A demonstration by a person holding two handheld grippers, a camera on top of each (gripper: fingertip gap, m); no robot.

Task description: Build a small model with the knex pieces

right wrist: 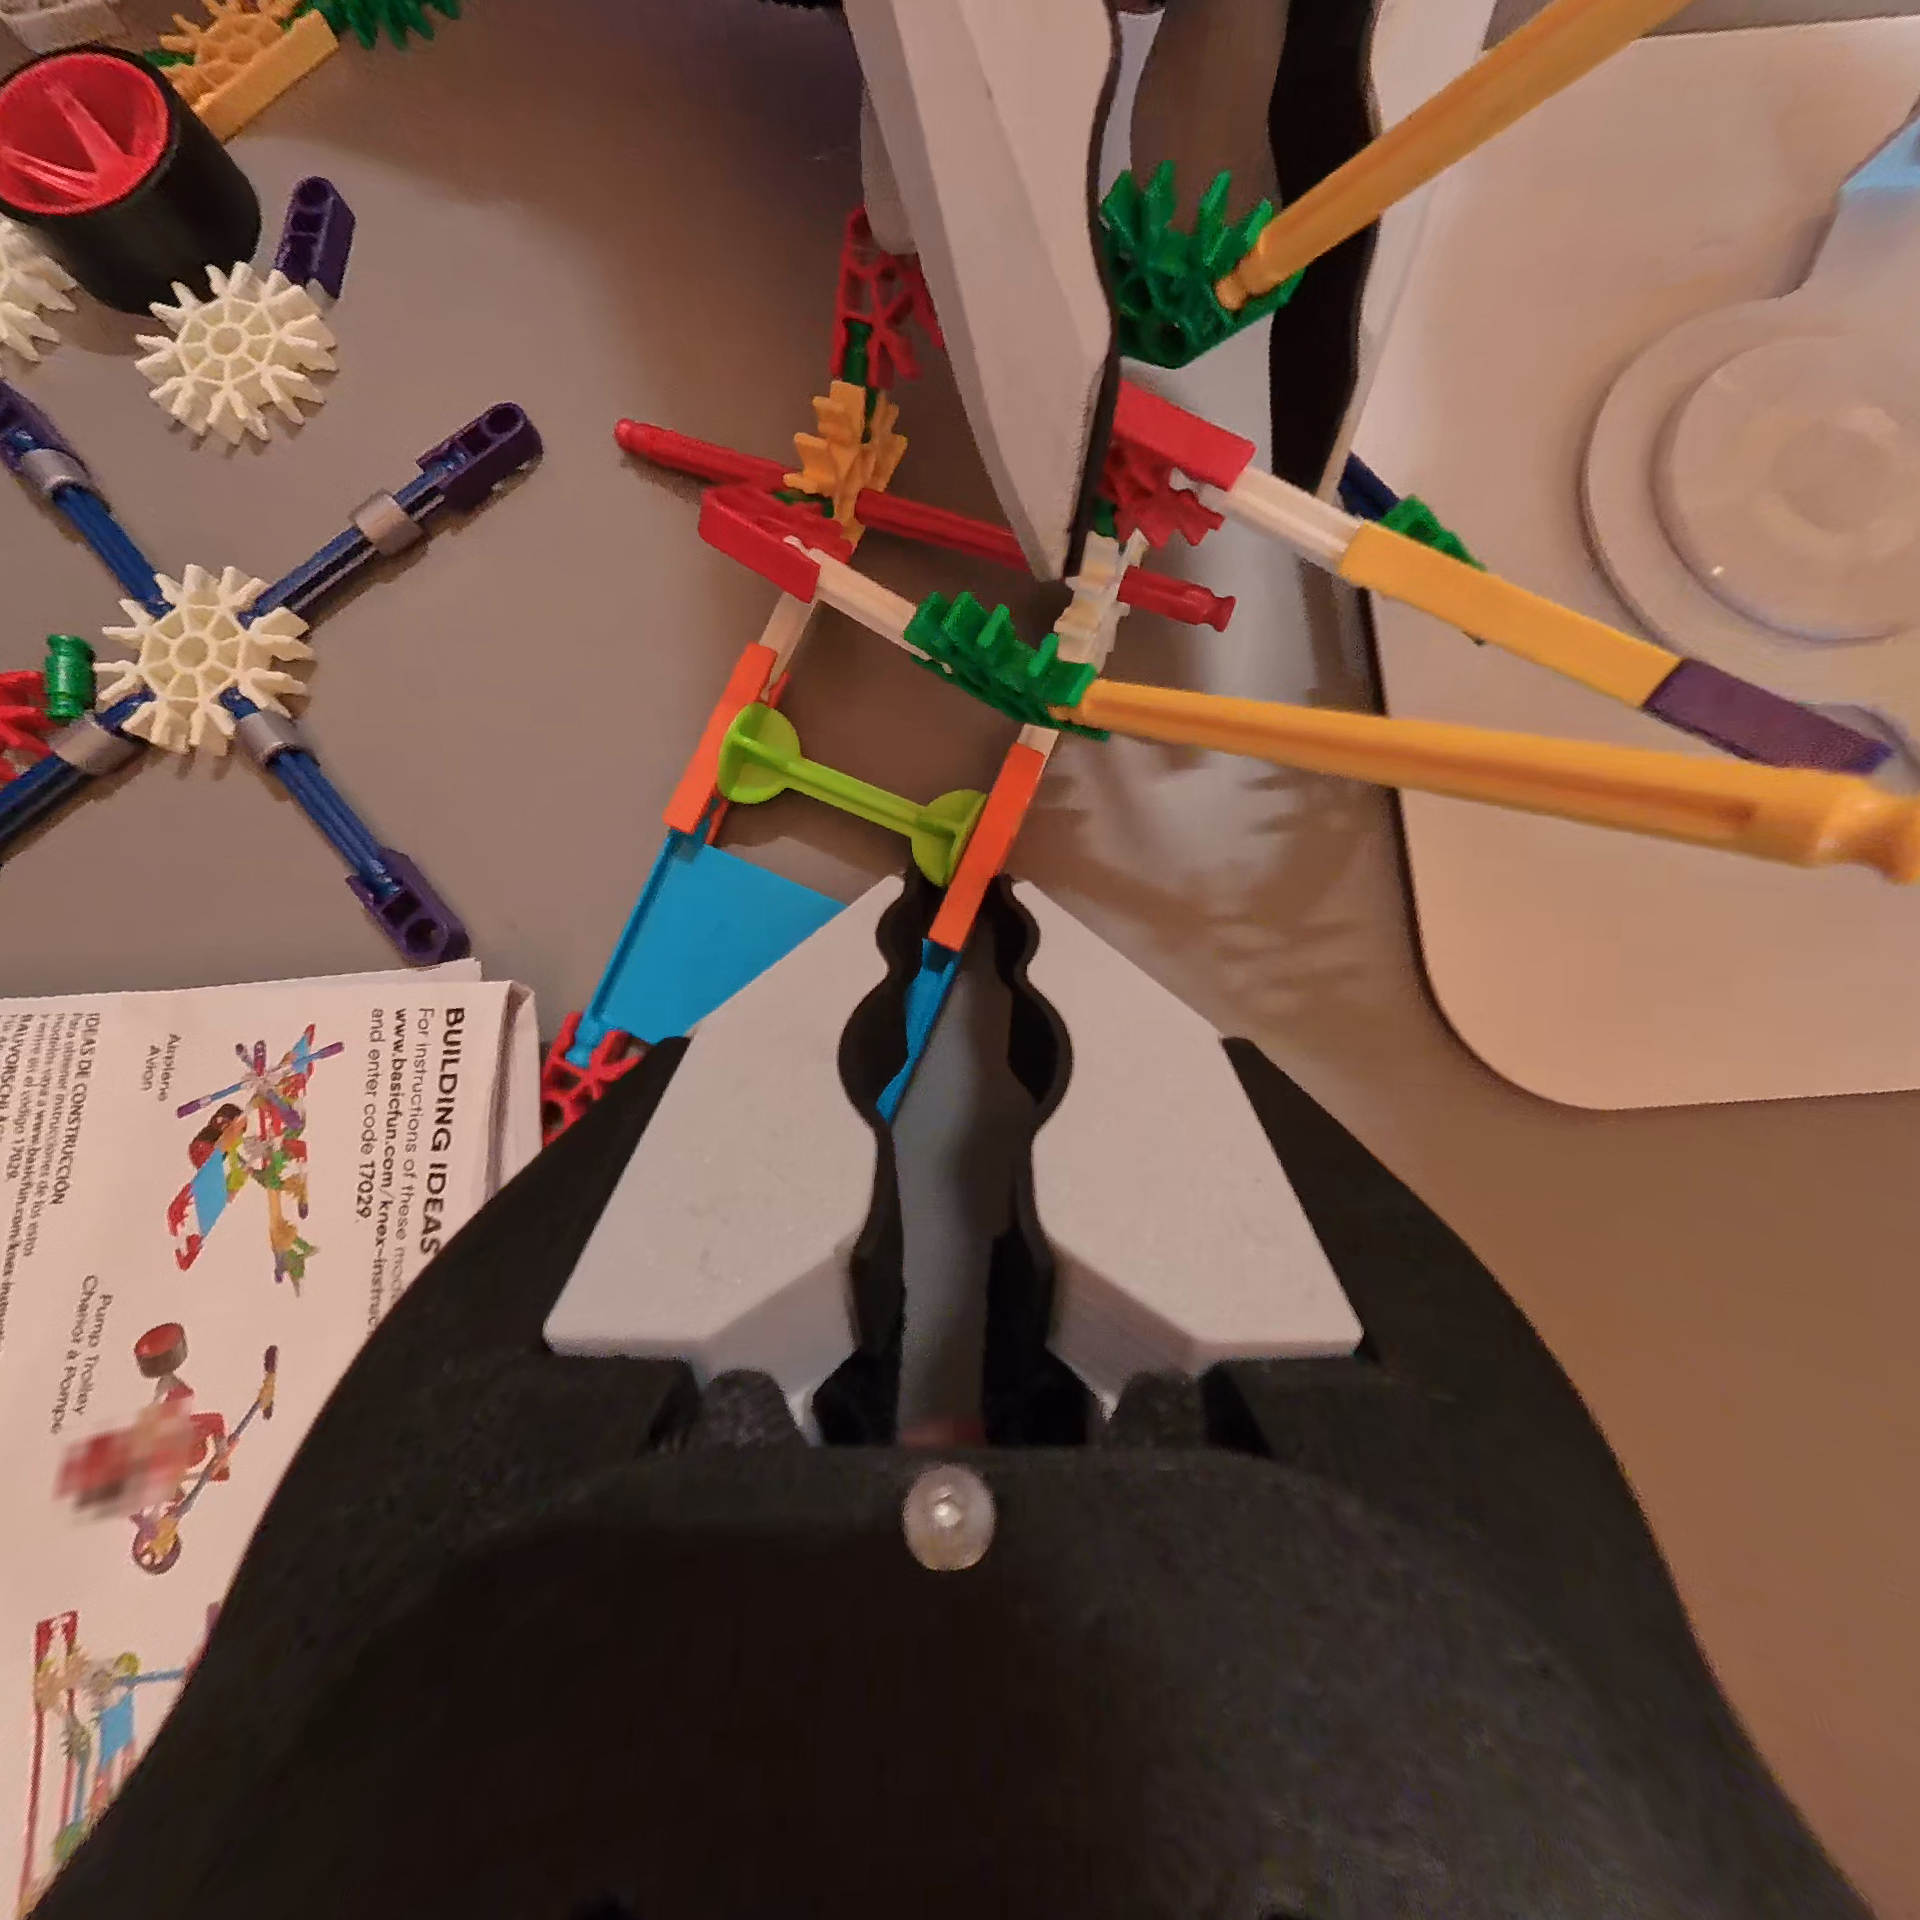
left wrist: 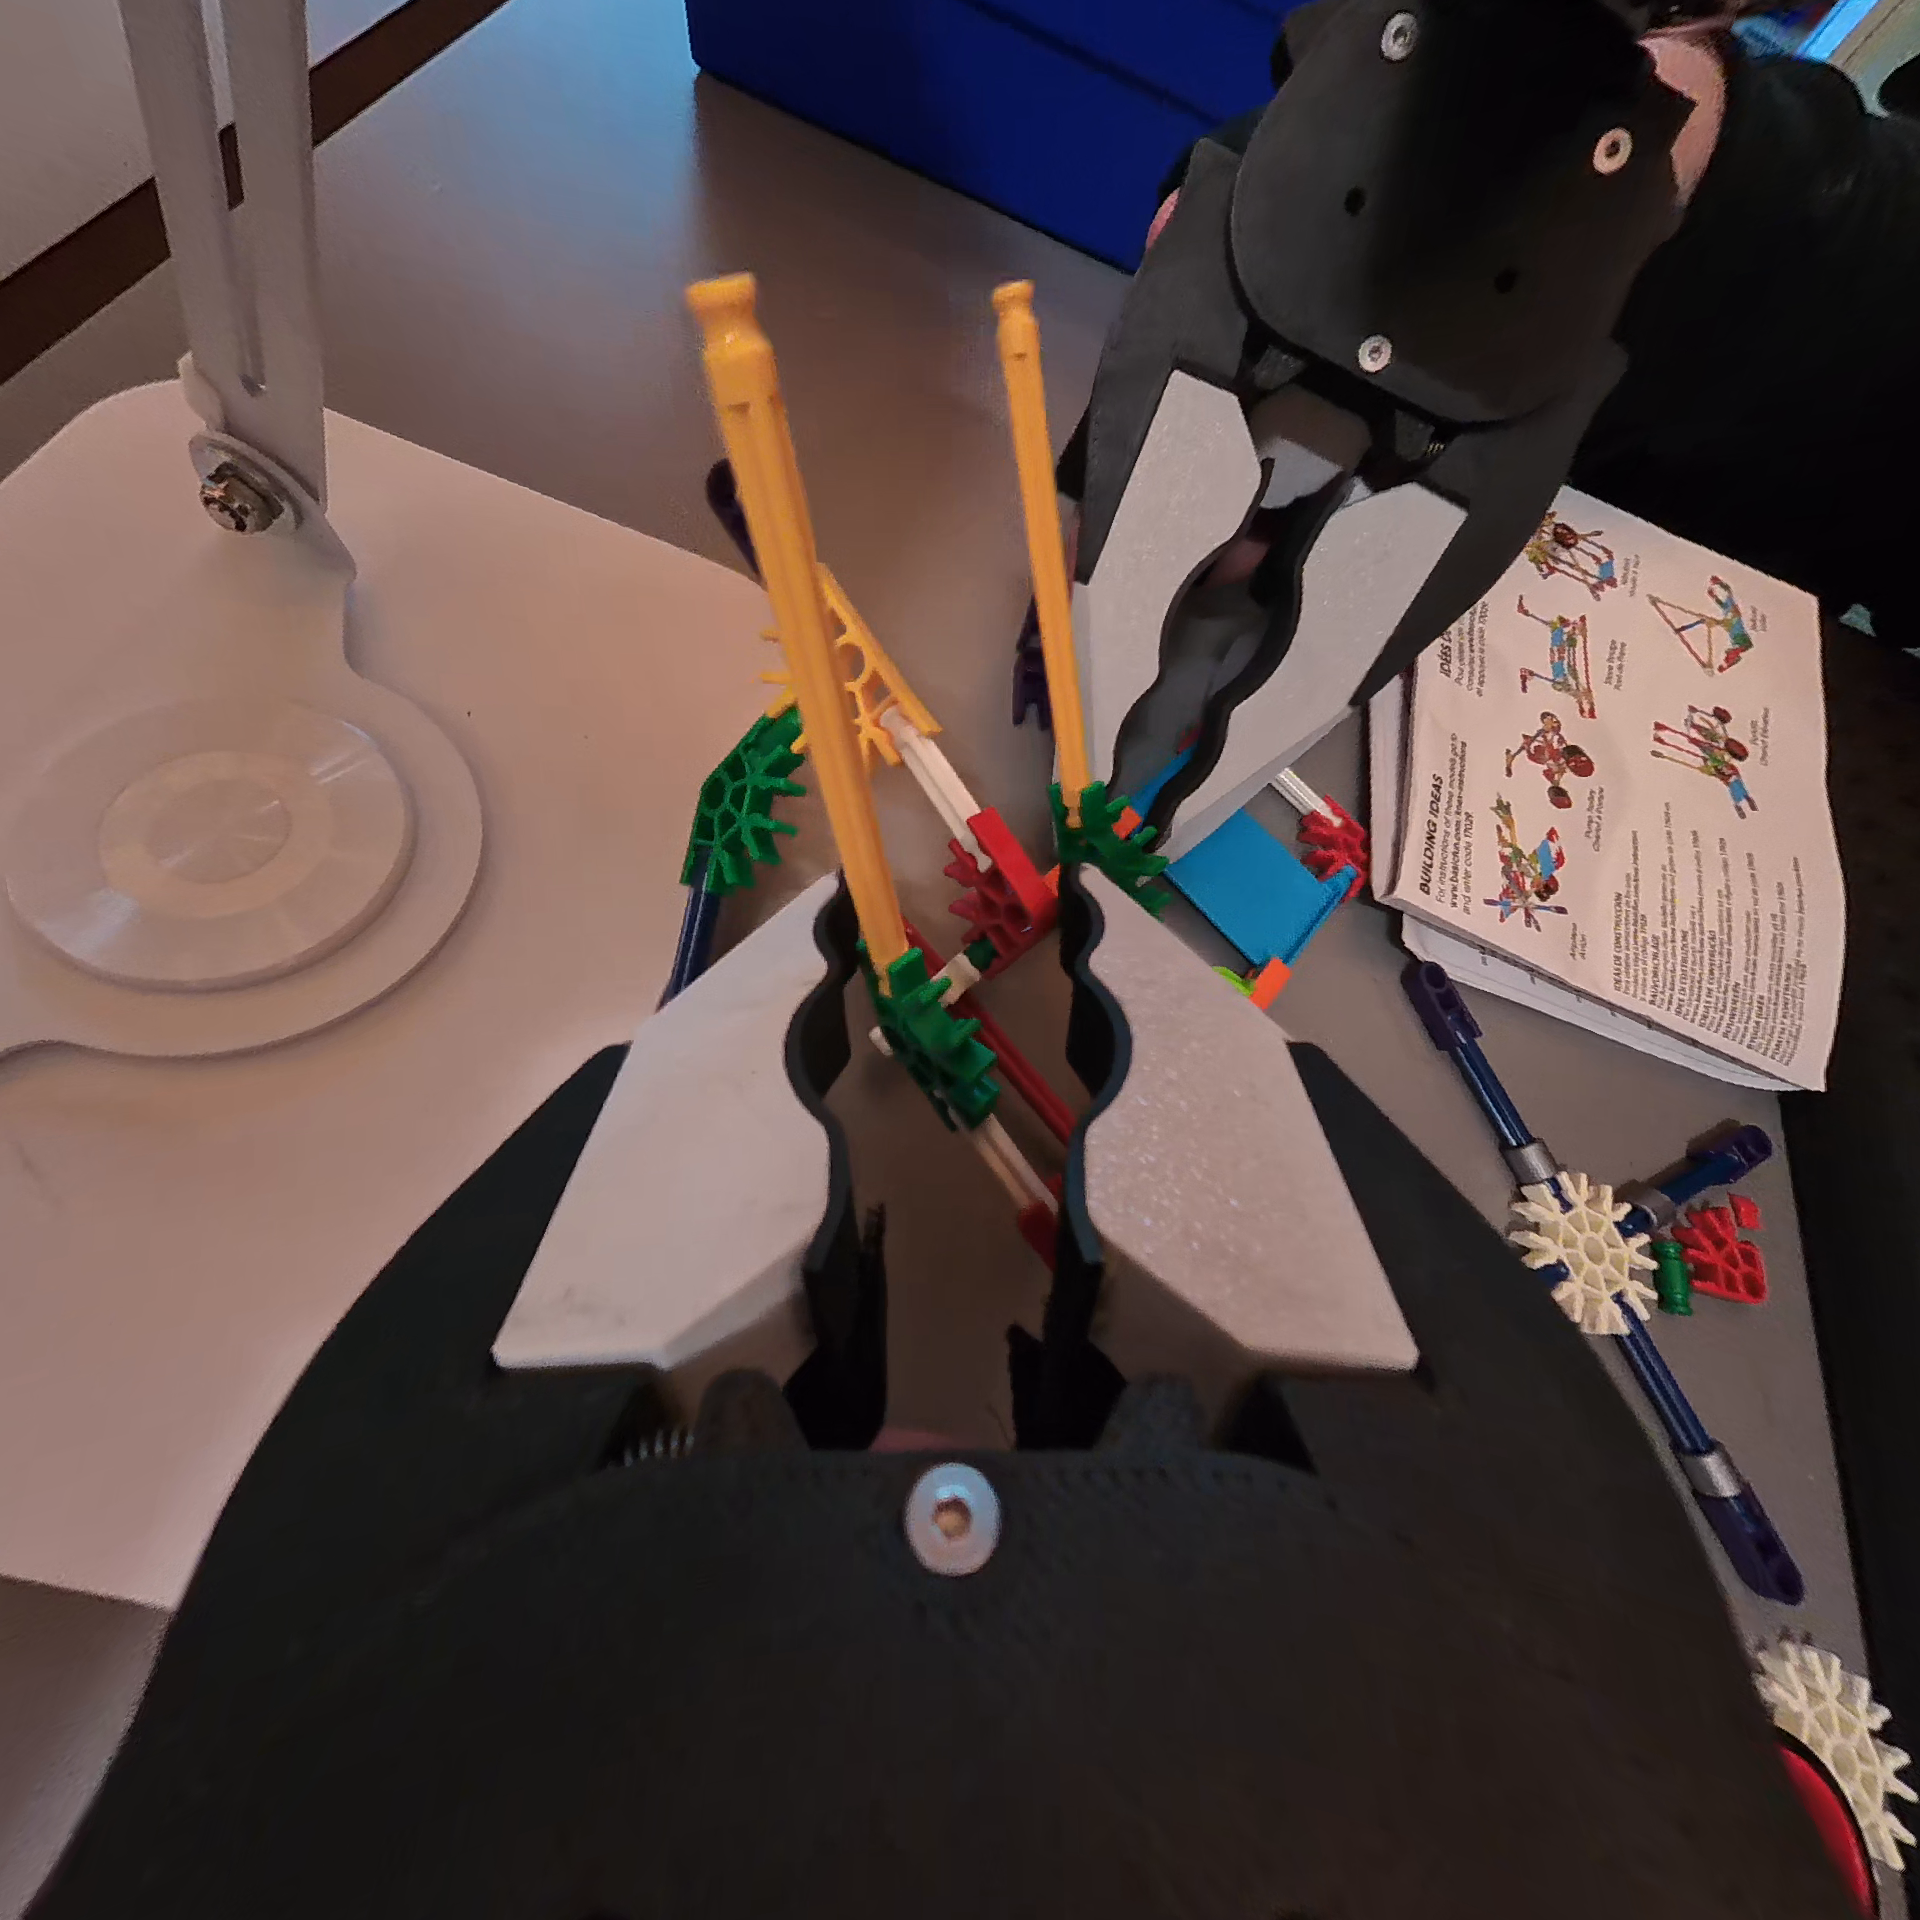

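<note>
A colourful rod-and-connector toy model lies on the grey table. My left gripper (left wrist: 954, 888) is shut on a green connector (left wrist: 925, 1023) that carries an upright yellow rod (left wrist: 800, 623). The connector also shows in the right wrist view (right wrist: 1169, 275), between the left gripper's grey fingers (right wrist: 997, 260). A second yellow rod (left wrist: 1044, 540) stands in another green connector (right wrist: 997, 655). My right gripper (right wrist: 956, 883) is shut on the model's orange connector (right wrist: 982, 842), at the edge of the blue panel (right wrist: 717, 935). In the left wrist view its tips (left wrist: 1138, 821) meet the model from the far side.
A folded instruction leaflet (left wrist: 1621, 790) lies to the right. A white stand base (left wrist: 468, 644) with a clear disc is to the left and a blue box (left wrist: 987, 104) behind. A cross of blue rods on a white snowflake connector (right wrist: 197, 655) and a black-and-red wheel (right wrist: 114, 166) lie nearby. Across from one pair of fingers to the other is roughly 6 cm.
</note>
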